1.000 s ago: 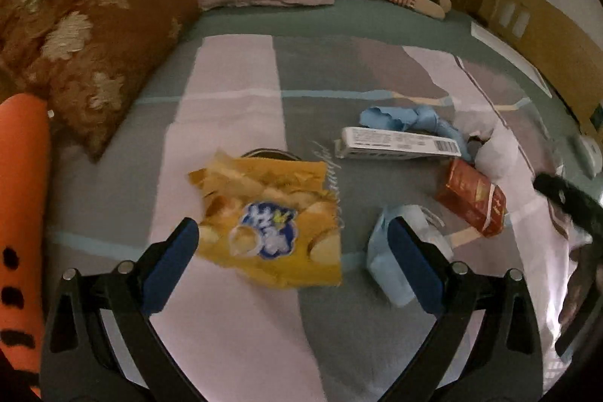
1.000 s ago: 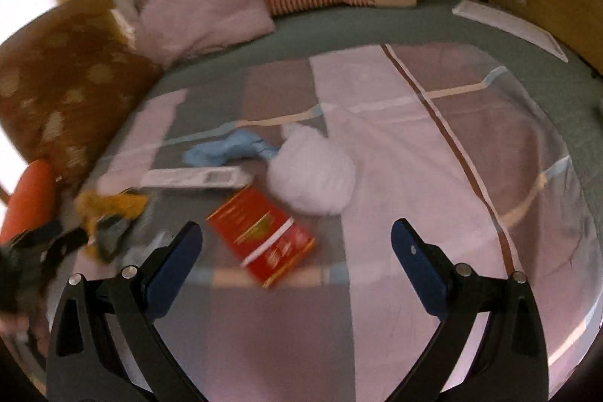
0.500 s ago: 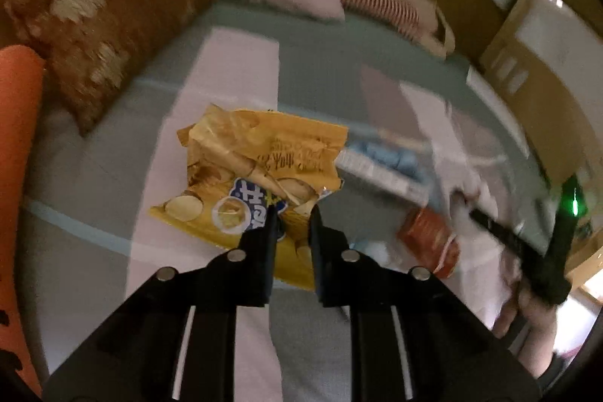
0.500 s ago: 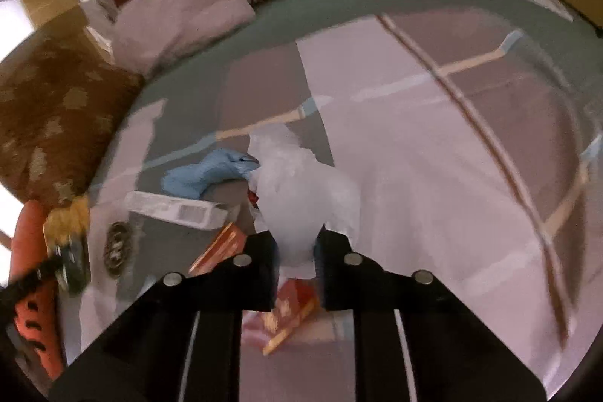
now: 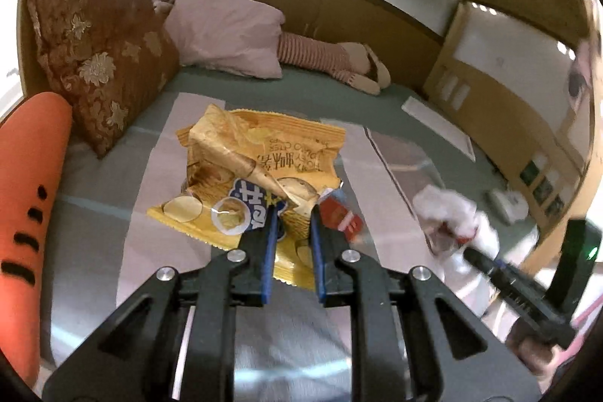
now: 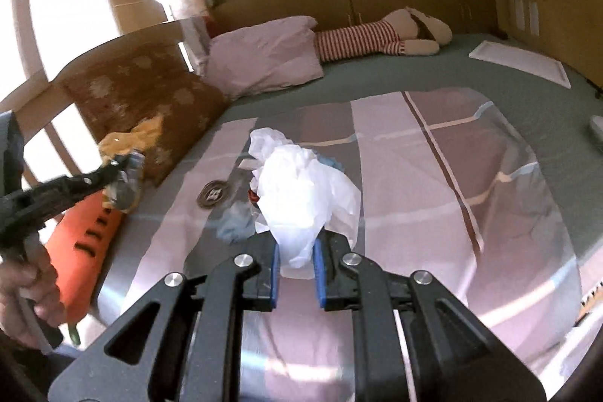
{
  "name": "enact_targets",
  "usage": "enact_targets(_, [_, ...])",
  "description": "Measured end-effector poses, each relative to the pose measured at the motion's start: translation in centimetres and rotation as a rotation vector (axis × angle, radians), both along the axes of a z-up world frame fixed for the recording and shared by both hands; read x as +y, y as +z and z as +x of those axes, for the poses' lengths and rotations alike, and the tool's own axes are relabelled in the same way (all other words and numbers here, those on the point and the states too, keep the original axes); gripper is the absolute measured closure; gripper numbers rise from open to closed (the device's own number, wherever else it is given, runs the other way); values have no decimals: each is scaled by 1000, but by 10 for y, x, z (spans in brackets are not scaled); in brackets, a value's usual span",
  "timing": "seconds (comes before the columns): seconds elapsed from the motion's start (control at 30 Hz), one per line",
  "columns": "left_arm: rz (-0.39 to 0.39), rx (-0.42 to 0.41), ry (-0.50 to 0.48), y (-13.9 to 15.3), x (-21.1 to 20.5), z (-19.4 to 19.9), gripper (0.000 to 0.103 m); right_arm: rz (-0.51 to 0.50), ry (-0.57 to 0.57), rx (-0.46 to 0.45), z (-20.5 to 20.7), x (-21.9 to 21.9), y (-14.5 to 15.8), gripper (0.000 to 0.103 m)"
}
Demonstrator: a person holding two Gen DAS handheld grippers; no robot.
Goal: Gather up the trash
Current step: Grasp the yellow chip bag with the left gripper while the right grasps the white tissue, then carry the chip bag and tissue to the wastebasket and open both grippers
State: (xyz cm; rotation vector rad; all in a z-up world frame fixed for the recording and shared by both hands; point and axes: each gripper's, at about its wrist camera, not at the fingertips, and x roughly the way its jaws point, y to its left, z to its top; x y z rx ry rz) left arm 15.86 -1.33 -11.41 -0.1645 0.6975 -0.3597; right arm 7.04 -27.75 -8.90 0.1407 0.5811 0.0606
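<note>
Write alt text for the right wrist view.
The right gripper is shut on a crumpled white plastic bag, lifted above a striped bed cover. At left, the left gripper holds a yellow chip bag near an orange plush; pillows and a striped doll lie behind.

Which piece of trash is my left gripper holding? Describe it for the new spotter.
Start at the bed, by the brown floral cushion. The left gripper pinches a crumpled yellow chip bag; the right one holds plain white plastic.

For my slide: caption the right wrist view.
Right claw grips a white plastic bag, lifted above the striped bed.
</note>
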Motion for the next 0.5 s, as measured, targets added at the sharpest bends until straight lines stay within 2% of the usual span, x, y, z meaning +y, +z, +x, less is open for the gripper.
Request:
enact_targets(0.13, [62, 25, -27, -21, -17, -33, 84, 2, 5, 1, -26, 3, 2, 88])
enact_targets(0.23, [100, 28, -26, -30, -22, -49, 84, -45, 2, -5, -40, 6, 2, 88])
enact_targets(0.37, [120, 23, -23, -35, -24, -59, 84, -112, -9, -18, -55, 9, 3, 88])
enact_targets(0.5, [144, 28, -22, -38, -24, -57, 84, -116, 2, -27, -58, 13, 4, 88])
